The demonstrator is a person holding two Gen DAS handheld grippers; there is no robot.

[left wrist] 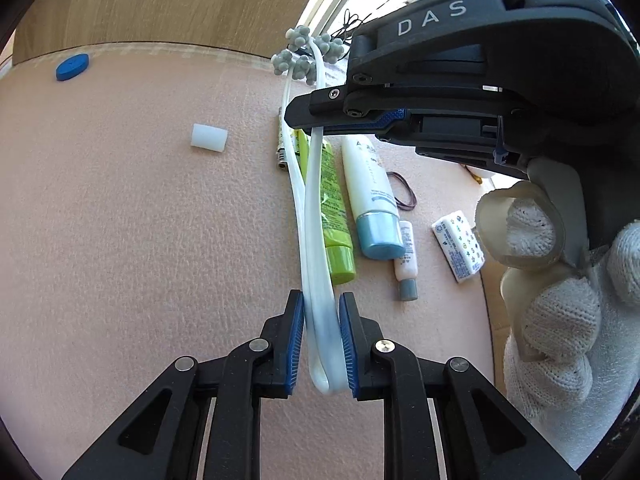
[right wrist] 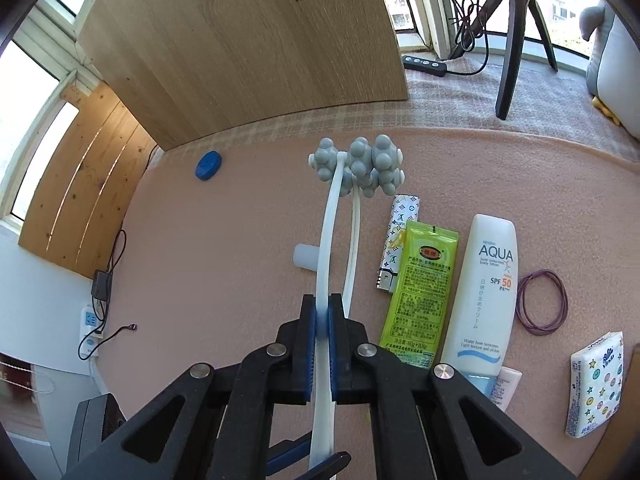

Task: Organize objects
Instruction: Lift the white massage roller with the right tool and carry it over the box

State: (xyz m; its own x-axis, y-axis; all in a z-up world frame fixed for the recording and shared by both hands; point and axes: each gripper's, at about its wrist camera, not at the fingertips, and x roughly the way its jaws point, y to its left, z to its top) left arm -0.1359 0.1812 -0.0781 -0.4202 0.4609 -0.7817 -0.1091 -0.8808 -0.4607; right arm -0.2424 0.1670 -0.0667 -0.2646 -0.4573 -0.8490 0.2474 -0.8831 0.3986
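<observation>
Two grippers [left wrist: 320,344] [right wrist: 320,348] pinching white U-shaped massager [right wrist: 326,240], grey knobbly rollers at tips

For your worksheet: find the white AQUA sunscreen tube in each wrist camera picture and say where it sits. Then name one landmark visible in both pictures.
Left wrist view: the AQUA sunscreen tube lies right of centre, blue cap toward the camera, just right of the green sachet.
Right wrist view: the tube lies at right, between the green sachet and the purple hair band.
Shared landmark: the blue cap at the mat's far left.
</observation>
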